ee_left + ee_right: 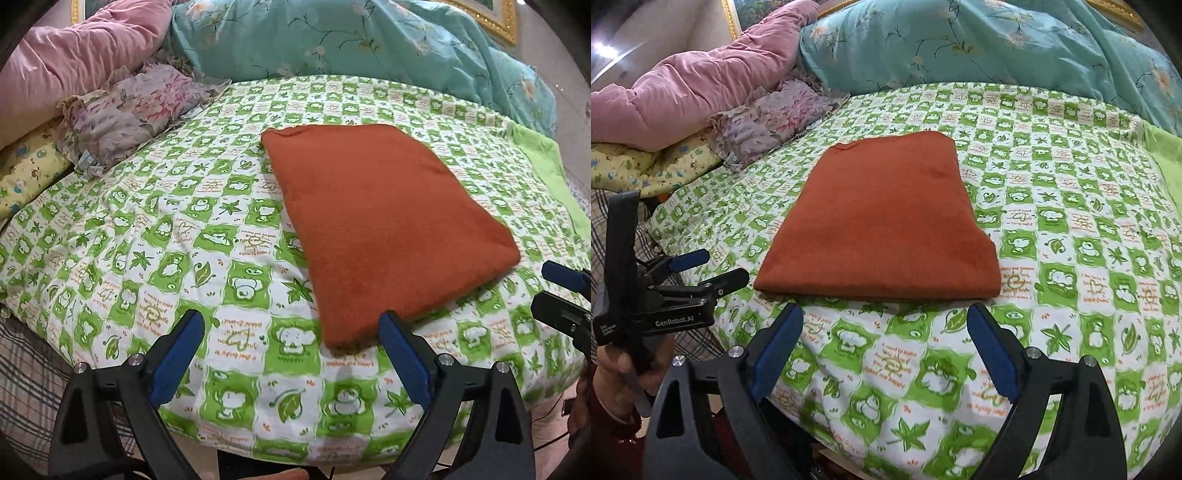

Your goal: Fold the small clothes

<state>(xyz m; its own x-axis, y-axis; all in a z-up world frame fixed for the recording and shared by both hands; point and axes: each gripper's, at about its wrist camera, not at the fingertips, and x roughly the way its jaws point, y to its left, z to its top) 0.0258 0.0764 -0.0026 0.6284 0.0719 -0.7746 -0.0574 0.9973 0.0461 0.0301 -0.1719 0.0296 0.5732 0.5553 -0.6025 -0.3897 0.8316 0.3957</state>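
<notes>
A rust-orange garment (384, 229) lies folded into a flat rectangle on the green-and-white patterned bed sheet (177, 236); it also shows in the right wrist view (886, 229). My left gripper (291, 332) is open and empty, just short of the garment's near corner. My right gripper (884, 325) is open and empty, just in front of the garment's near edge. The left gripper also shows at the left of the right wrist view (714, 266), open beside the garment. The right gripper's fingers (561, 277) show at the right edge of the left wrist view.
A pink quilt (74, 62), a frilled floral pillow (136, 110) and a yellow pillow (29, 170) are piled at the left. A teal floral duvet (351, 40) lies along the back. A plain green cloth (550, 173) is at the right. The bed's edge is near me.
</notes>
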